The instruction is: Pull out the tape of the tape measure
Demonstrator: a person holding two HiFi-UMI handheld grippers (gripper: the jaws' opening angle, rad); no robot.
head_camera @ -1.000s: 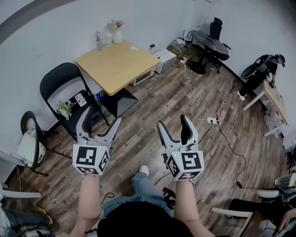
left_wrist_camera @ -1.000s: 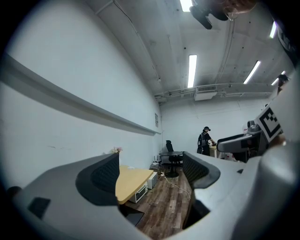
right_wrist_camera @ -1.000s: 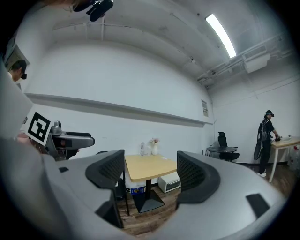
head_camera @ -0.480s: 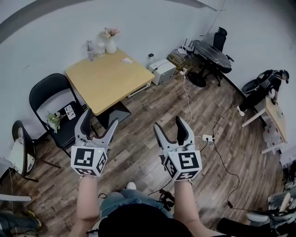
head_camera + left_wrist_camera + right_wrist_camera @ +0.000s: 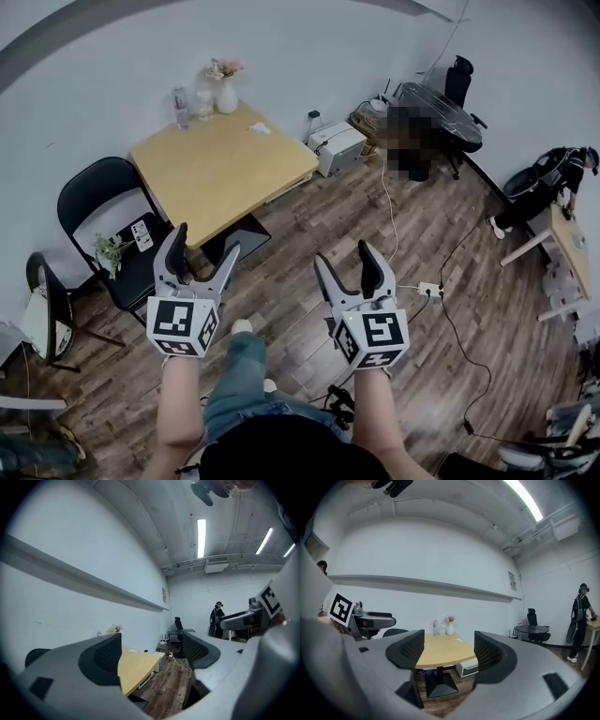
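I cannot make out a tape measure in any view. My left gripper (image 5: 204,246) and right gripper (image 5: 345,255) are held side by side above the wood floor, both open and empty. They face a light wooden table (image 5: 220,164) by the wall. A small white object (image 5: 260,128) lies near its far right corner, too small to identify. In the left gripper view the table (image 5: 136,667) shows between the spread jaws of the left gripper (image 5: 152,653). The right gripper (image 5: 449,651) frames the table (image 5: 440,651) and the small white object (image 5: 458,640).
A vase of flowers (image 5: 225,94) and a bottle (image 5: 180,101) stand at the table's back edge. A black folding chair (image 5: 103,202) is at its left, a white box (image 5: 337,148) on the floor at its right. A power strip (image 5: 429,291) with cables lies at the right. A person (image 5: 548,183) stands far right.
The whole view has shifted closer to the table. My leg has stepped forward between the grippers. Both grippers stay open and keep their spacing.
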